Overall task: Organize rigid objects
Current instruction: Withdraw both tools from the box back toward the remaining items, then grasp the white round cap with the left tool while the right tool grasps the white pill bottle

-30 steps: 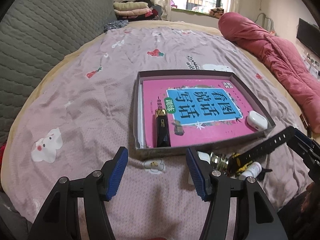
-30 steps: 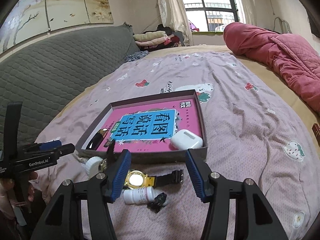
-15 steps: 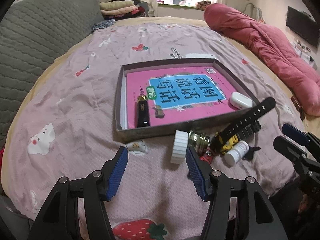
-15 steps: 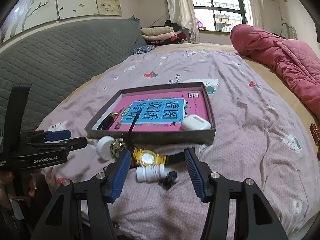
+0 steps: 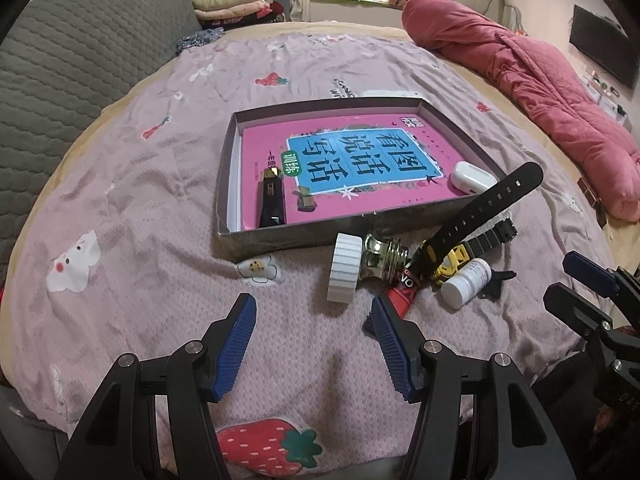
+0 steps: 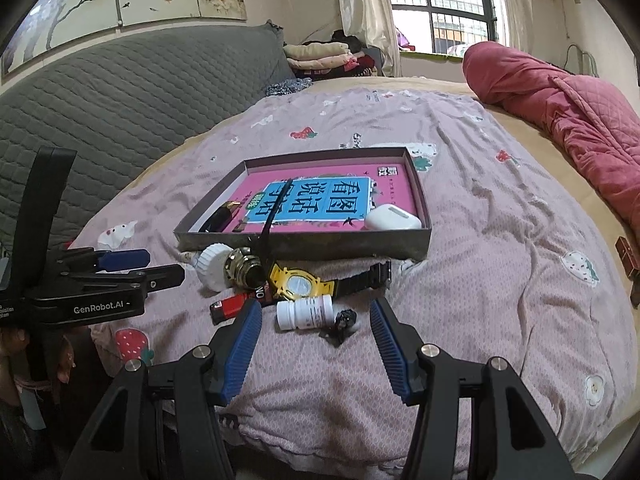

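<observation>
Bed w/ shallow box (image 5: 225,184) holding pink book (image 5: 352,160), black lighter (image 5: 272,204) & white earbud case (image 6: 392,218). In front of box, loose on bedspread (image 5: 132,184): white cap (image 5: 343,267), watch (image 6: 298,285), pill bottle (image 6: 306,312), red tube (image 6: 230,304). Left gripper (image 5: 312,316): jaws spread, empty, near cap. Right gripper (image 6: 316,320): jaws spread, either side of bottle, not touching.

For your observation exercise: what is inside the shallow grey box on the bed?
Inside the box: a pink book covering the floor, a black lighter, a white earbud case. Anything beneath the book is hidden.
</observation>
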Tool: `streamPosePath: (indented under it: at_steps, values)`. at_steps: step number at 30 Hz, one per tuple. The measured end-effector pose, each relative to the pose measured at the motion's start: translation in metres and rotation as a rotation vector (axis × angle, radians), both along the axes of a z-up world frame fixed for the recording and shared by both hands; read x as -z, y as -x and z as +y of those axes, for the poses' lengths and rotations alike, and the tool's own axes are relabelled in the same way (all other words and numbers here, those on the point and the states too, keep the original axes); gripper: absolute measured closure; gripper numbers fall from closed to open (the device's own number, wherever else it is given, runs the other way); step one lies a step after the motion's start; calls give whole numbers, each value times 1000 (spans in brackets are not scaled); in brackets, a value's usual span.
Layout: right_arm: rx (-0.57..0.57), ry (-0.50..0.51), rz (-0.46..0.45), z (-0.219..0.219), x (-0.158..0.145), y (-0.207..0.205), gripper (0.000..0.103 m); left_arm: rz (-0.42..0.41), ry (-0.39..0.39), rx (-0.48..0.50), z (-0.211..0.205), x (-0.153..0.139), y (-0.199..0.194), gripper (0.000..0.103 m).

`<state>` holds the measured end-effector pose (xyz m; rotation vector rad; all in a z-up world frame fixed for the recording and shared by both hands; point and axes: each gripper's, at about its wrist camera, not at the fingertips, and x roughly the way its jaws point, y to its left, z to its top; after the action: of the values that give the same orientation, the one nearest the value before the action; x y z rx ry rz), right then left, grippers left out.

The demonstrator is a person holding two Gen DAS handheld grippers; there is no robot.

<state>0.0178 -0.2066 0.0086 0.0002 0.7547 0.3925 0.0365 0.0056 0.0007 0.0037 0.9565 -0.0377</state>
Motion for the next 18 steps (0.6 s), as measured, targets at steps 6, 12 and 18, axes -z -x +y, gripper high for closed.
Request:
streamPosePath:
  at_steps: [6,12,18]
  values:
    - [-5,13,27,4,7,-2,47,4,4,2,0,3,1,41]
    - [-34,25,29,13,10,-2,47,12,19,0,3,10,-3,41]
    - [-86,-2,27,25,10,-5,47,21,22,11,2,16,-5,41]
